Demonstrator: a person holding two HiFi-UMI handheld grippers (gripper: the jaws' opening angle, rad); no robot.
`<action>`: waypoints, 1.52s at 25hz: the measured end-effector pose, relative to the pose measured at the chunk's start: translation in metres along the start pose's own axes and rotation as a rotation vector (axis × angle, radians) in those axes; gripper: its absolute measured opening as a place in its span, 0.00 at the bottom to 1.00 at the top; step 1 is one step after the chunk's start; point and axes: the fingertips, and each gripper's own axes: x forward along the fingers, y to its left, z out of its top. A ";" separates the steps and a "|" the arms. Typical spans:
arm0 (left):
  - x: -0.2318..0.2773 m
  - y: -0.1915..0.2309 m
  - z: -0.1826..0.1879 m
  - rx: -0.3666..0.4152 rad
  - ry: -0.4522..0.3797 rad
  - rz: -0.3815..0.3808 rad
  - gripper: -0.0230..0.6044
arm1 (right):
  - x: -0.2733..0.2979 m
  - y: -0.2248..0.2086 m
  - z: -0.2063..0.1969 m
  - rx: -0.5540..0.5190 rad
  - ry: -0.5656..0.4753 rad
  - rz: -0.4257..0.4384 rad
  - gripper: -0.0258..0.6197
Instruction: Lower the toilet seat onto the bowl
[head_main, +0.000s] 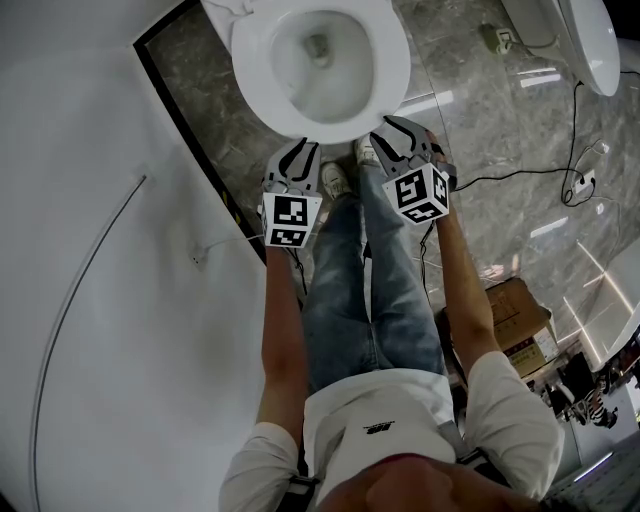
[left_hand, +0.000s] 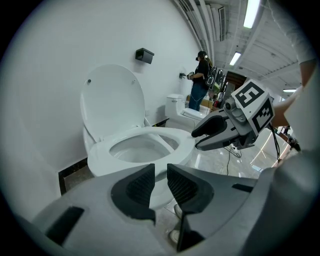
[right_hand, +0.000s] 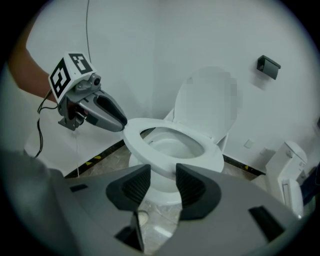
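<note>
The toilet seat (left_hand: 184, 141) lies flat on the bowl (right_hand: 161, 184), with the lid (left_hand: 112, 97) upright at the far end. The left gripper (head_main: 292, 162) and right gripper (head_main: 400, 136) hover at its near rim — jaws apart, empty. It looks like stiff, slick, light plastic — the near rim offers a hold.

Bright ceiling strip lights (left_hand: 248, 12) glare off the glossy floor (head_main: 480, 110); fisheye edges darken, perhaps slightly blurred.

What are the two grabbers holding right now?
Nothing is held. The left gripper and the right gripper both have their jaws apart with nothing between them, near the front of the toilet seat.
</note>
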 end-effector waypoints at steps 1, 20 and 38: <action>0.001 0.000 -0.002 -0.002 0.002 -0.001 0.18 | 0.001 0.001 -0.001 0.012 -0.002 0.003 0.29; 0.014 -0.007 -0.031 -0.040 0.050 -0.032 0.18 | 0.013 0.011 -0.023 0.065 0.044 0.011 0.28; 0.029 -0.010 -0.058 -0.081 0.099 -0.042 0.17 | 0.025 0.019 -0.043 0.128 0.072 0.026 0.16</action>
